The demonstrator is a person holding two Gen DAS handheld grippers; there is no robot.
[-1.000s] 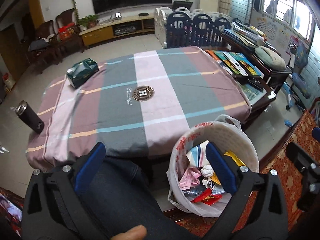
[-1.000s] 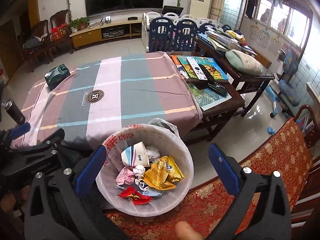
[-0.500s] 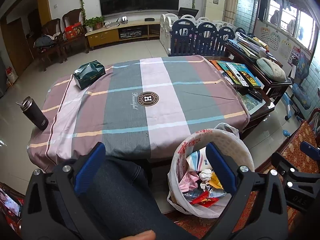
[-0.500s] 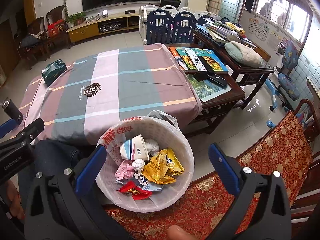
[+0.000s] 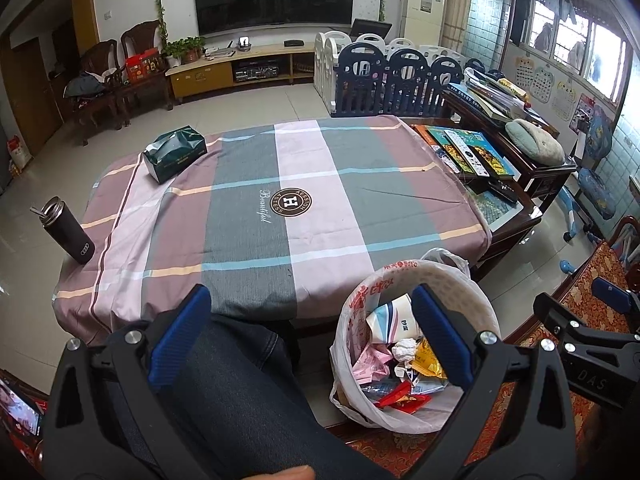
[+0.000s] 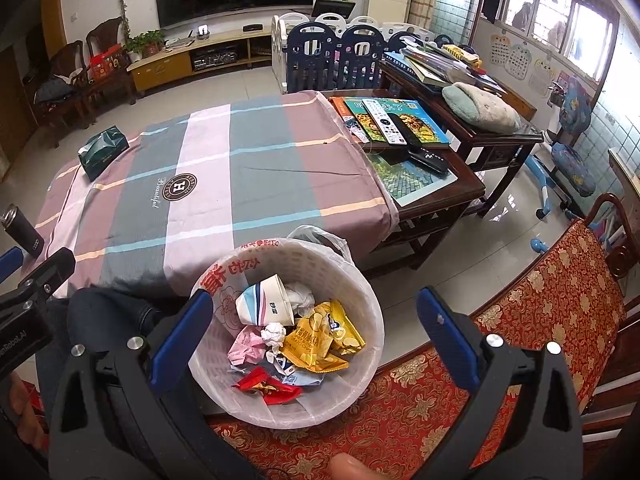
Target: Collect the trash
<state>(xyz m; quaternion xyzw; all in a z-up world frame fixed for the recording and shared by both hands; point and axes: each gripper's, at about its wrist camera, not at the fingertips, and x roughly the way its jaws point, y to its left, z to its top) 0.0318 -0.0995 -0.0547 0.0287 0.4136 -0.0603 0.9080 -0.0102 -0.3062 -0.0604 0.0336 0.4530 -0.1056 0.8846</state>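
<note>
A white bin (image 6: 360, 288) lined with a plastic bag stands on the floor by the table's near edge; it also shows in the left wrist view (image 5: 476, 292). It holds a paper cup (image 6: 264, 304), a yellow snack bag (image 6: 320, 340), a pink wrapper (image 6: 246, 350), a crumpled tissue (image 6: 274, 334) and a red wrapper (image 6: 272, 388). My right gripper (image 6: 314, 324) is open and empty above the bin. My left gripper (image 5: 308, 322) is open and empty, above my knee and left of the bin.
The table wears a striped cloth (image 5: 280, 208) with a green tissue pack (image 5: 174, 152) and a dark bottle (image 5: 68, 230) on it. A wooden side table (image 6: 432, 184) holds books and remotes. A red patterned seat (image 6: 520, 328) lies at the right.
Both grippers have risen and tilted up, so more of the room shows. The bin and its contents have not moved.
</note>
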